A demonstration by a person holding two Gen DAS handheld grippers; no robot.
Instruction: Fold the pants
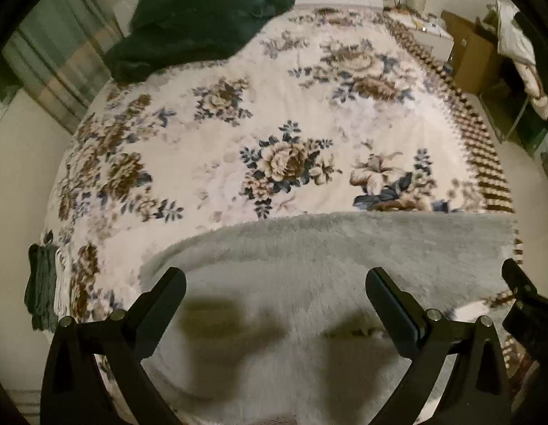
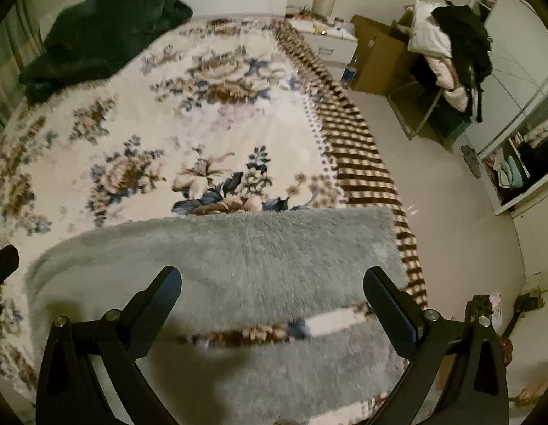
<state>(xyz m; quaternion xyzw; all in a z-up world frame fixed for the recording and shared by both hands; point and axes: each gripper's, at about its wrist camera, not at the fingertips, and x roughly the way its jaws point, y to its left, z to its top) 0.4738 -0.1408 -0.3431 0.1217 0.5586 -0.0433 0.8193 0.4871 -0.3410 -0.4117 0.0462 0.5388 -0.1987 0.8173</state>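
Observation:
Fluffy grey pants (image 1: 327, 258) lie flat across the near end of a floral bedspread (image 1: 238, 113). In the right wrist view the pants (image 2: 238, 255) show two legs with a strip of bedspread between them. My left gripper (image 1: 275, 287) is open and empty, hovering above the grey fabric. My right gripper (image 2: 272, 285) is open and empty too, above the pants near their right end. The right gripper's finger (image 1: 521, 290) shows at the right edge of the left wrist view, and the left gripper's finger (image 2: 4, 258) at the left edge of the right wrist view.
A dark green blanket (image 1: 199, 21) is heaped at the bed's far left corner. A white nightstand (image 2: 327, 40), a cardboard box (image 2: 376, 56) and a chair piled with clothes (image 2: 451, 53) stand right of the bed. Pale floor (image 2: 451, 230) lies to the right.

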